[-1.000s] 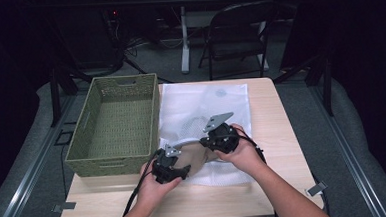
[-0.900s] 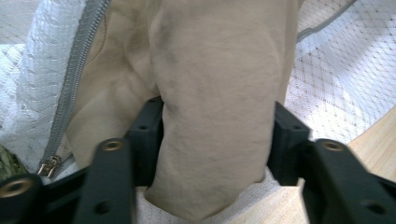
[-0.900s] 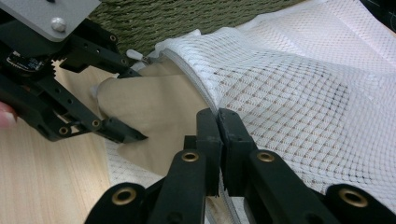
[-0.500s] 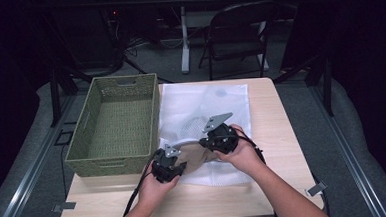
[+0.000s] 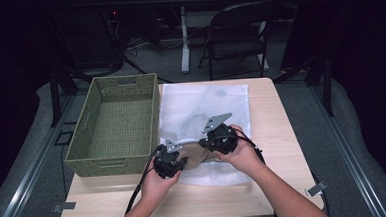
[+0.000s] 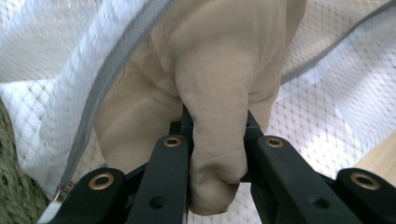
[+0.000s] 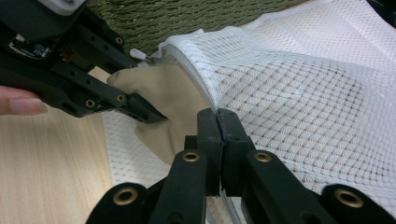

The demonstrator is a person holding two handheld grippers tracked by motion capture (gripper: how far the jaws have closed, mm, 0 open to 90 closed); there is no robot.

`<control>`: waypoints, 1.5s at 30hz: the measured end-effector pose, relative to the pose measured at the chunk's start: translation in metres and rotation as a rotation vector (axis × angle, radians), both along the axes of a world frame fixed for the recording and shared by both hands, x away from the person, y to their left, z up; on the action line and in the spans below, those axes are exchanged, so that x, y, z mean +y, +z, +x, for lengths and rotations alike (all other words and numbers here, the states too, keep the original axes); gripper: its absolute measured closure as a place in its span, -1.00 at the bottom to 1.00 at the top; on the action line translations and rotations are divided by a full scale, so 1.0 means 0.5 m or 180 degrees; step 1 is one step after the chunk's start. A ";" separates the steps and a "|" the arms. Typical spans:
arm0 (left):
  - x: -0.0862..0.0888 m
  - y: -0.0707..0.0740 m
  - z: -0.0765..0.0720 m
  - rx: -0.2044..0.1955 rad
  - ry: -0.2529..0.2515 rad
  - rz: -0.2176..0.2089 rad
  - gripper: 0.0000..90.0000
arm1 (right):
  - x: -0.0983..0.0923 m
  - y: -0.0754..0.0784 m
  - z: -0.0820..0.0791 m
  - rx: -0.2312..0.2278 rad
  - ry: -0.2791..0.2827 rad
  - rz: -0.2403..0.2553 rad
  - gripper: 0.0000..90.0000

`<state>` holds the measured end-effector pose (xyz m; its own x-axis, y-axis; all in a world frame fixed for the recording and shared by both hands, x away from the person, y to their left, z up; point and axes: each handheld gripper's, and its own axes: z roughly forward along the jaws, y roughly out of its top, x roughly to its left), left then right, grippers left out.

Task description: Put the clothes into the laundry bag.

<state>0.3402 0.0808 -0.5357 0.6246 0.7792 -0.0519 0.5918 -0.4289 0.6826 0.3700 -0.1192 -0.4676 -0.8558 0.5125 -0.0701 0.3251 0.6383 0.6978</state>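
Note:
A white mesh laundry bag [image 5: 200,100] lies on the wooden table [image 5: 274,119]. From its zippered mouth sticks a beige cloth [image 6: 219,70], also seen as a tan fold [image 5: 194,156] between the hands. My left gripper [image 6: 215,123] has just been closing and is shut on a bunched fold of that cloth. In the high view it [image 5: 182,162] sits at the bag's near left corner. My right gripper [image 7: 218,119] is shut on the bag's zipper edge [image 7: 205,95], holding the mouth up. The left gripper [image 7: 140,109] shows ahead of it.
A green woven basket [image 5: 124,81] stands on the table's left half, touching the bag's left edge. Bare table shows to the right of the bag and along the front edge. A folding chair [image 5: 237,38] stands beyond the table.
The left gripper has edged slightly toward the bag's mouth at the beige cloth. The right hand has kept still.

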 end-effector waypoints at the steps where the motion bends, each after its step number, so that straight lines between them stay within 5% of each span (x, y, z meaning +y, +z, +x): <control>1: -0.002 0.001 0.002 -0.0017 0.0014 -0.0008 0.78 | 0.000 0.000 0.000 0.0003 0.0001 -0.0003 0.97; 23: -0.033 -0.011 0.044 -0.0147 0.0205 0.0038 0.77 | 0.001 0.001 0.003 0.0014 0.0017 -0.0001 0.98; 30: -0.030 -0.028 0.048 -0.0066 0.0193 0.0047 0.70 | -0.001 0.000 0.004 0.0013 -0.0003 -0.0013 0.98; 45: -0.022 -0.023 0.043 0.0089 0.0065 -0.0110 0.08 | -0.003 -0.004 0.005 0.0022 -0.0035 -0.0016 0.97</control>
